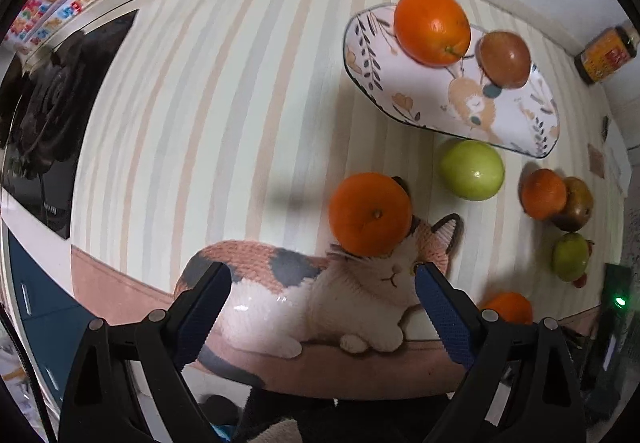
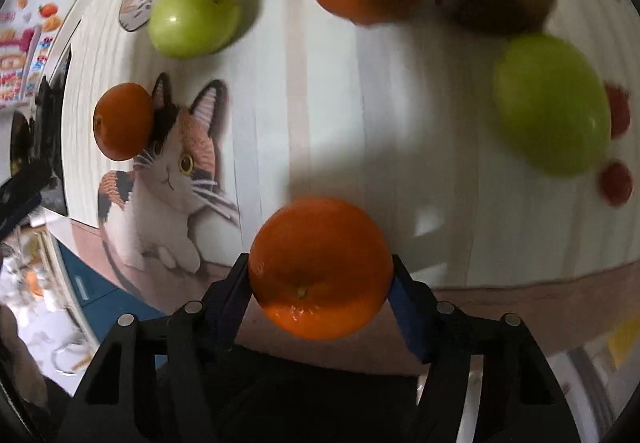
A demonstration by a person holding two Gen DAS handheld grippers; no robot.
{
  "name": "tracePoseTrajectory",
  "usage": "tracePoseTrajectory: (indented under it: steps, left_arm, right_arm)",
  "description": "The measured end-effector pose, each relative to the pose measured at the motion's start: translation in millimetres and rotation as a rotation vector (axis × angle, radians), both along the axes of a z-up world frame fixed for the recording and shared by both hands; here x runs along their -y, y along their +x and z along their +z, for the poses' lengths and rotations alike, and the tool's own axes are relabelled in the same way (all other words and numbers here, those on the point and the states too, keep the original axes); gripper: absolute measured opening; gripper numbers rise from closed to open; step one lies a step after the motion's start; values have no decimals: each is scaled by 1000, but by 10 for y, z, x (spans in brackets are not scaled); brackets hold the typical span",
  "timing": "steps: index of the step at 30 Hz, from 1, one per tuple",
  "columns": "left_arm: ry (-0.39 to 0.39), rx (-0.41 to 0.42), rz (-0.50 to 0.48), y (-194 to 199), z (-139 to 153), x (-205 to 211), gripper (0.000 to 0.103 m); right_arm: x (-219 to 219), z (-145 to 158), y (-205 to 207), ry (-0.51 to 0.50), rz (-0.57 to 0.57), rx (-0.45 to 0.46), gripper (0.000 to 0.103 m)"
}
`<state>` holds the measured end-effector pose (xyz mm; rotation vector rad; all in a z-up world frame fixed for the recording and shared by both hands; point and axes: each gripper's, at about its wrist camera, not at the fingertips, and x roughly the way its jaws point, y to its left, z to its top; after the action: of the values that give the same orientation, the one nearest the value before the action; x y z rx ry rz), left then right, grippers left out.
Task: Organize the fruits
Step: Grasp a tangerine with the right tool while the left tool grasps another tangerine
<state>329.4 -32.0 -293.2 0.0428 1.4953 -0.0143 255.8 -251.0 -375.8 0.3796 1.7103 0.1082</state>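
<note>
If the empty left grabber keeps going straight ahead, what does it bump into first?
Probably the orange sitting on the cat picture's head; it lies just ahead between the open left gripper fingers' line. Depth is hard to judge, so it might touch the tablecloth first.

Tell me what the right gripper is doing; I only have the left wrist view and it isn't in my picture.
Observer: The right gripper is shut on an orange, one finger pressed to each side of it.
Operator: Report what's beyond the green apple at my picture's right edge.
Observer: Two small red fruits lie next to that green apple; your view shows only slivers of them.
Operator: Confirm whether my left gripper shows up over there.
Observer: A dark gripper shape sits at the far left edge of the right wrist view, too blurred to identify.
</note>
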Motion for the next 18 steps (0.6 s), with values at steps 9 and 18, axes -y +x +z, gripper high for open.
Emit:
tracePoseTrajectory:
  steps: [9,18]
  left_arm:
    - [40,-100,-116,405,-587,353,94]
    - [-6,-101,-93,243,-640,350,61]
  right_arm:
    - [1,64,345,-23,12,66,67]
    - [211,67,383,24,-33,32,68]
